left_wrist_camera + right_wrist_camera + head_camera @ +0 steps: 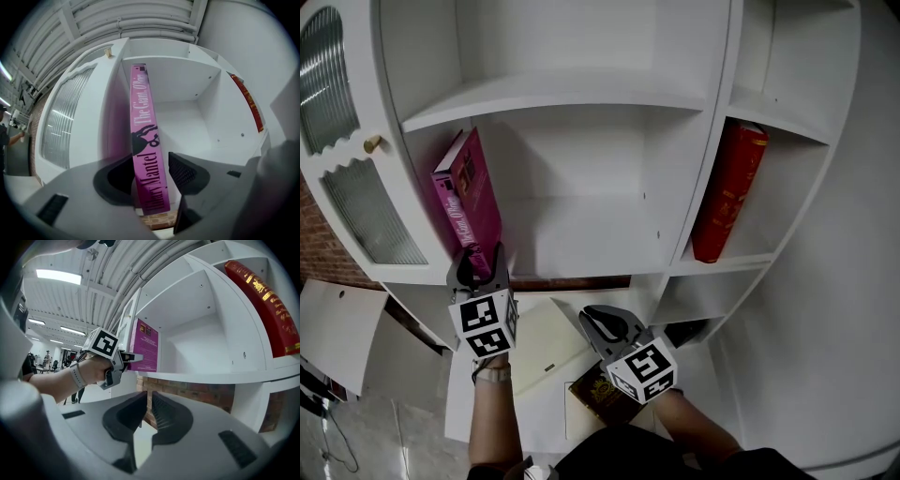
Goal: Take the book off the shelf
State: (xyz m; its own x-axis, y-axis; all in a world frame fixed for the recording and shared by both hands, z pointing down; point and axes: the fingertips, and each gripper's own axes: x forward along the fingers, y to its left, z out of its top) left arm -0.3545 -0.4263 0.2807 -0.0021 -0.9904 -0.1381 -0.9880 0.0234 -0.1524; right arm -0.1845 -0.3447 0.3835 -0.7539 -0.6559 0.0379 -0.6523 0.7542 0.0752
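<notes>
A pink book leans tilted at the left end of the white shelf. My left gripper is at the book's lower end. In the left gripper view its jaws straddle the pink spine. A gap shows at the right pad, so it is open around the book. My right gripper hangs lower and to the right, below the shelf. In its own view the right gripper has its jaws nearly together with nothing between them. That view also shows the left gripper at the pink book.
A red book leans in the narrow right compartment. A glass-paned cabinet door stands open at the left. Below the shelf lie a cream book and a brown book with a gold emblem.
</notes>
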